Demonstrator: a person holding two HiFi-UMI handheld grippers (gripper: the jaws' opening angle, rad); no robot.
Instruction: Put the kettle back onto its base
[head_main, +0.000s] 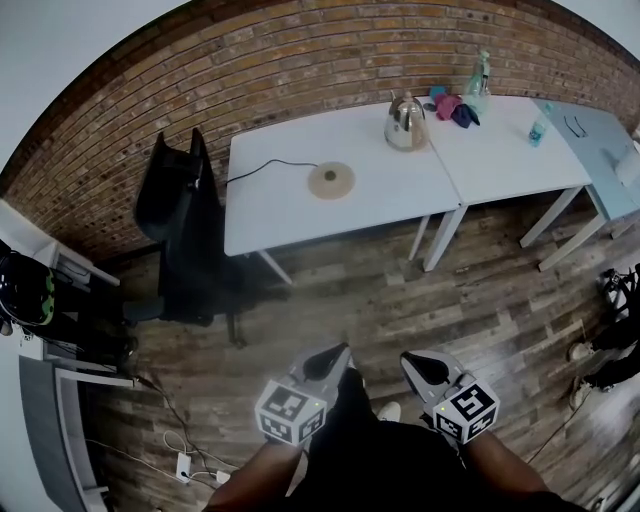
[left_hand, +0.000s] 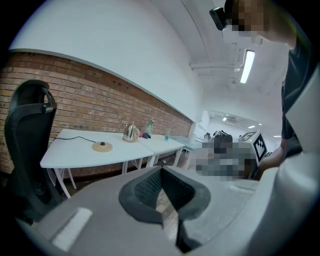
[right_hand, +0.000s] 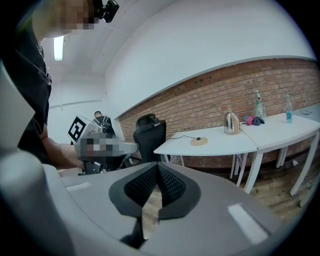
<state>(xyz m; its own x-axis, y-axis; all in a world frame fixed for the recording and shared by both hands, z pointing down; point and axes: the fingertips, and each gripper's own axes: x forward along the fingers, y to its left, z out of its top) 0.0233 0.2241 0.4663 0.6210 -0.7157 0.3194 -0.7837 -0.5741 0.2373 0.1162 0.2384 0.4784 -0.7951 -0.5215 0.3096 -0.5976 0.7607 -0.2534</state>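
Note:
A shiny metal kettle (head_main: 406, 124) stands near the right end of a white table (head_main: 280, 215) by the brick wall. Its round tan base (head_main: 331, 180) lies apart from it, mid-table, with a black cord running left. Both grippers are held low, well short of the table, above the wooden floor. My left gripper (head_main: 330, 358) and right gripper (head_main: 421, 364) are both shut with nothing in them. The left gripper view shows the kettle (left_hand: 131, 132) and base (left_hand: 102, 146) far beyond the jaw tips (left_hand: 161, 170). The right gripper view shows the kettle (right_hand: 231, 122) and base (right_hand: 199, 141) likewise far off.
A black office chair (head_main: 185, 230) stands at the table's left end. A second white table (head_main: 520, 150) adjoins on the right, with a spray bottle (head_main: 478, 82), a small bottle (head_main: 539, 126) and bunched cloths (head_main: 452, 107). A power strip with cables (head_main: 184, 465) lies on the floor at left.

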